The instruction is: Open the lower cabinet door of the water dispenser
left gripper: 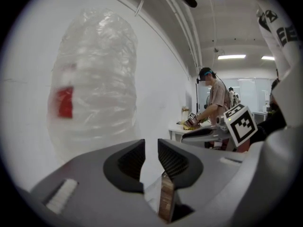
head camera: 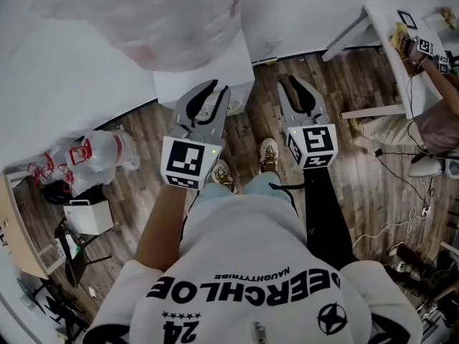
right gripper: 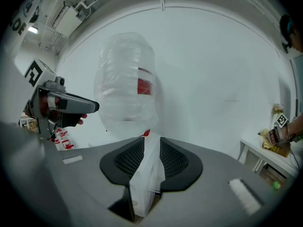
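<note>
Jaws parted and empty, my left gripper [head camera: 219, 86] and right gripper [head camera: 289, 81] face the white box-shaped water dispenser [head camera: 240, 61]; its lower door is seemingly below, nearer my left.

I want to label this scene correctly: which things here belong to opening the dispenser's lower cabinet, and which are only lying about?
For the job:
water dispenser
left claw, open, empty
right claw, open, empty

Lying about:
bag of bottles on the floor
white box
white table
cables
</note>
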{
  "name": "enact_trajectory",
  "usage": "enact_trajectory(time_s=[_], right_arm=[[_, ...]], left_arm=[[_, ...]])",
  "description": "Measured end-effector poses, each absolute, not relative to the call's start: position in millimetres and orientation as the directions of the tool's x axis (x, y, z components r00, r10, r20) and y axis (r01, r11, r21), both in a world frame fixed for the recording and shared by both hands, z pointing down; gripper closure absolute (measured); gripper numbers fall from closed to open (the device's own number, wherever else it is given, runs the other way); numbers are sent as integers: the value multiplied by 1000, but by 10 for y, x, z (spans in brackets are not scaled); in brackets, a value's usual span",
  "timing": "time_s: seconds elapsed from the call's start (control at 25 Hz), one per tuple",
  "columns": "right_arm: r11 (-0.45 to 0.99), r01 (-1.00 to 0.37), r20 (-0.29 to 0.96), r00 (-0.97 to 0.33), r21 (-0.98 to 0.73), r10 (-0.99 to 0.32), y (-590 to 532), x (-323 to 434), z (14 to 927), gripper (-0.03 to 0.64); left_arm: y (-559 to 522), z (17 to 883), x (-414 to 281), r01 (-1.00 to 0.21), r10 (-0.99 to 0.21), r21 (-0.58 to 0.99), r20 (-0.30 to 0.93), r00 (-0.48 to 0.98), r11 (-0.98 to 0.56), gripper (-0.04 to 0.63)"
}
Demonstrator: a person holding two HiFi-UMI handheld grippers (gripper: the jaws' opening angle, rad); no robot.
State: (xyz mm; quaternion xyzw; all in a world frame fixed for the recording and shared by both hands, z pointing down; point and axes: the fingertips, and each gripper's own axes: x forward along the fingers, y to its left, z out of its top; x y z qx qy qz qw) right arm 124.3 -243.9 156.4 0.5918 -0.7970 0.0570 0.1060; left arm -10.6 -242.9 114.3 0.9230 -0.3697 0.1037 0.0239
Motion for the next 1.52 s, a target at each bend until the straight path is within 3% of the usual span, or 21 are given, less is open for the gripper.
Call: enact_trajectory(time_s=[0.8,1.52], right_arm=[[488,-871,353,-475,-58,-806,-2830,2009,2529,526],[612,-784,469,-583,-108,-664,-2742,1832,3825,525]], left_arm=[[-2554,2006,1011,-687,-658,-88,396,640,-722,509],[-2485,3392,1087,-688,-556,-20,606,569,-726,509]])
